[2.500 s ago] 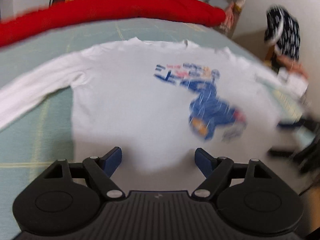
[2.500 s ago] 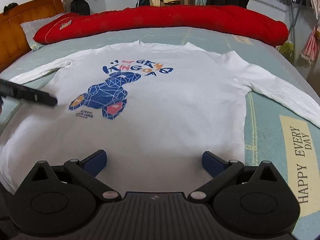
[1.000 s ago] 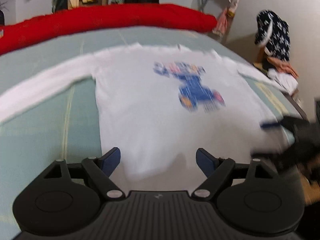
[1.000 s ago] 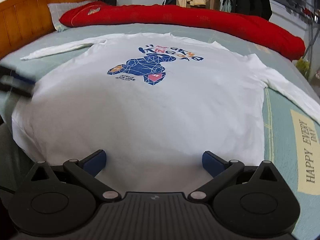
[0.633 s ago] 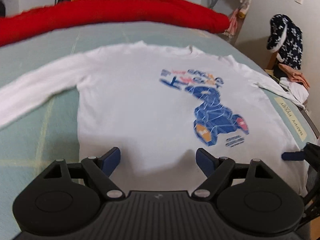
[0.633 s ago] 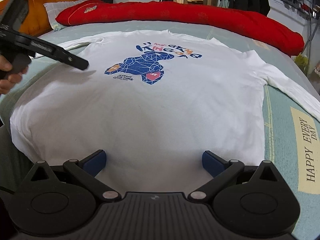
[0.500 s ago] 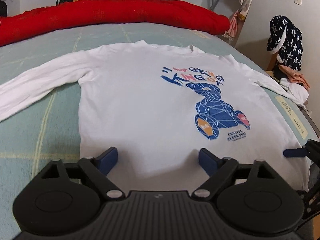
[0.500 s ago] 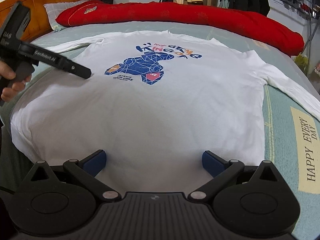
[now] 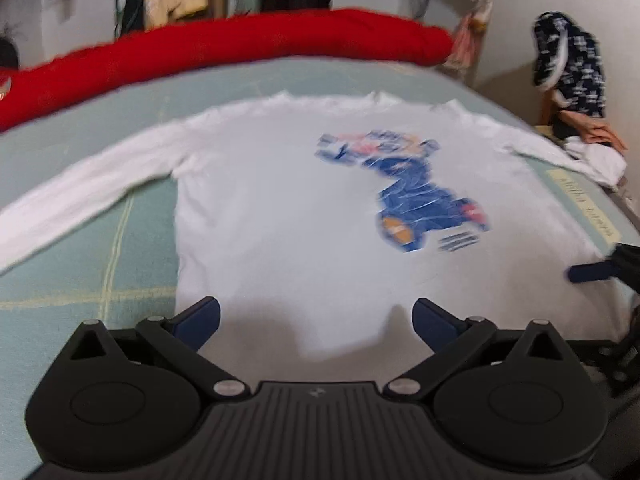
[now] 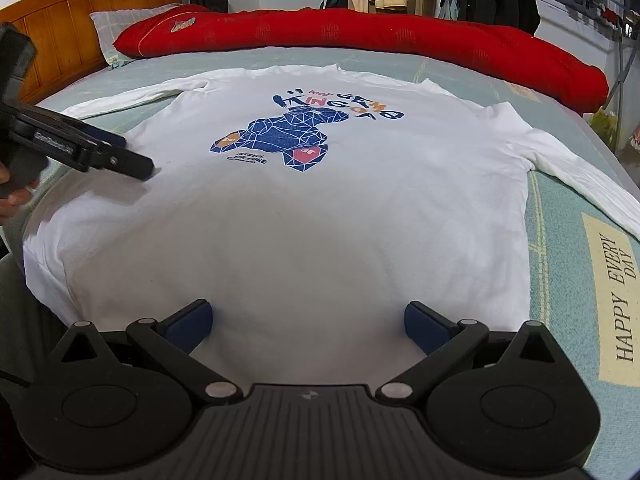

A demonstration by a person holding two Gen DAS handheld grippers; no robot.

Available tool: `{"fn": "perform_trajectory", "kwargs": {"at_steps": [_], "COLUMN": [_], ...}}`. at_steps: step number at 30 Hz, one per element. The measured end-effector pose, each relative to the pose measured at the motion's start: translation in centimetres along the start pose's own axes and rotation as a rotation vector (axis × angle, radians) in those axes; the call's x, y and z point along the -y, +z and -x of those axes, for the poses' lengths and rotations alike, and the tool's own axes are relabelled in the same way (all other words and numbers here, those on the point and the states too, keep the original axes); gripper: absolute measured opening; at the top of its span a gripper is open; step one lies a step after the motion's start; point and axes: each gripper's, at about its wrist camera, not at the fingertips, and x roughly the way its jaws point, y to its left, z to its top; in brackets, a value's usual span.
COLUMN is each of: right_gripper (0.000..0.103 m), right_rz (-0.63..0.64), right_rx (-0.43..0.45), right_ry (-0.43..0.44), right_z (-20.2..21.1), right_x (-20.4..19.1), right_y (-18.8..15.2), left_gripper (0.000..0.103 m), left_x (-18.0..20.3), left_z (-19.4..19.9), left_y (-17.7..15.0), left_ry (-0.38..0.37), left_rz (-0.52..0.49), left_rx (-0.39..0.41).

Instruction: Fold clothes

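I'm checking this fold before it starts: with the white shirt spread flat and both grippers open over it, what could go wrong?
1. The white long-sleeved printed shirt hangs over the bed's near edge; a pull there might drag it off.
2. The left gripper, whose jaws have just been opening, and the right gripper hold nothing; pinching mid-cloth rather than at the hem may bunch it.

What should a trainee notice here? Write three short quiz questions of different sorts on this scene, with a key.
1. True or false: the white long-sleeved shirt lies spread flat, print up, on the bed.
2. What lies beyond the shirt's collar? A: a rolled red quilt. B: a blue towel. C: a laptop.
3. Fill in: the right gripper has its fingers ___, with nothing between them.

Key: 1 true; 2 A; 3 open.
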Motion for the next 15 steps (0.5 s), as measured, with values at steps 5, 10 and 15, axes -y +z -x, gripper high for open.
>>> {"fn": "perform_trajectory", "kwargs": {"at_steps": [5, 10, 15], "right_gripper": [0.103, 0.103, 0.103], "right_rz": [0.000, 0.001, 0.003], "right_rx": [0.001, 0.002, 0.004], "right_ry": [-0.002, -0.005, -0.008], "right_z": [0.0, 0.0, 0.1], "right_x": [-0.1, -0.2, -0.2], "right_y": [0.0, -0.1, -0.1], "left_gripper": [0.102, 0.102, 0.102], "left_x": [1.7, 2.5, 2.5], "left_z": [1.1, 0.4, 1.6], "left_y": [-1.3, -3.3, -4.3], "left_ry": [-0.050, -0.019, -0.008], "left_rz": [-0.052, -0.065, -0.060], "left_rx": [-0.011, -0.052, -0.057]}}
